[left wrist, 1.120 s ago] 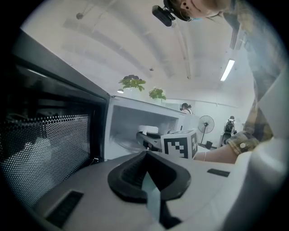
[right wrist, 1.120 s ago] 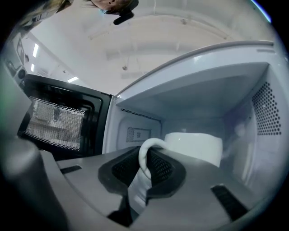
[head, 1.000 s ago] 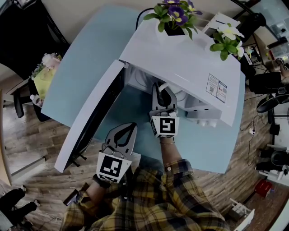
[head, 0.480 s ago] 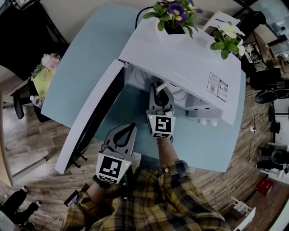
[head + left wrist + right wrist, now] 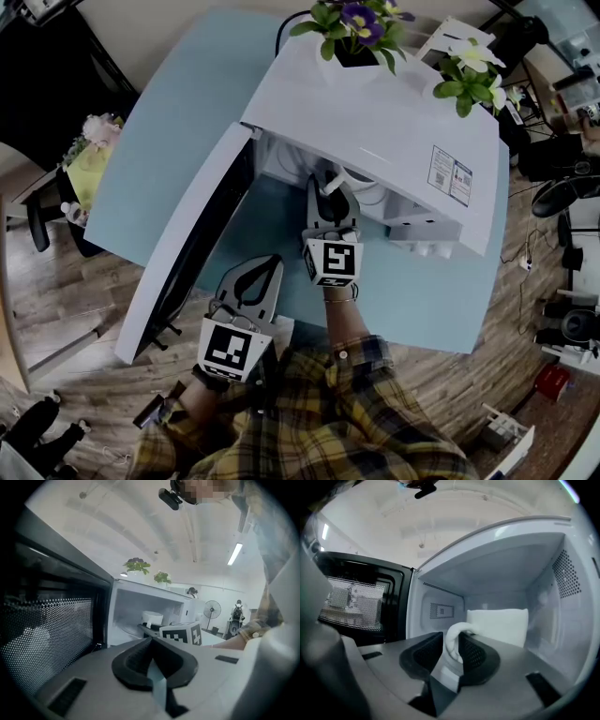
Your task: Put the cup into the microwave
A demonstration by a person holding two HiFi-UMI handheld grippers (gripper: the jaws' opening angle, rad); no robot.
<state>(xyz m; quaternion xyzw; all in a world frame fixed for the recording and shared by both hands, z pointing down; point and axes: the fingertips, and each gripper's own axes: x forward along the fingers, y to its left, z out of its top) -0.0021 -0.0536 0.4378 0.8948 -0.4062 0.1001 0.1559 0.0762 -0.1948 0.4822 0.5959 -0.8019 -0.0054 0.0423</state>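
Door: the microwave door (image 5: 187,244) stood swung wide toward the desk's left edge, leaving the oven mouth clear.
Left gripper: your left gripper (image 5: 269,267) hung over the desk's (image 5: 178,122) front edge, outside the microwave (image 5: 375,112). Its jaws were together with nothing between them.
Right gripper: your right gripper (image 5: 451,640) reached level into the cavity. Its jaws had just been opening and stood loosely apart around the cup's handle (image 5: 457,629), no longer clamping it.
Cup: the white cup (image 5: 499,625) stood upright on the oven floor, toward the cavity's right wall. By the look of it the placing itself was done.
Key relation: the cup lay straight ahead of your right jaws, deeper inside. Its handle pointed back out at you and ran between the pads. Your right hand was much the nearer; the left was well apart from it.
Next move, as a judgement: you would need to pull straight back along the handle's line. A sideways drift could hook the handle and drag or tip the cup.
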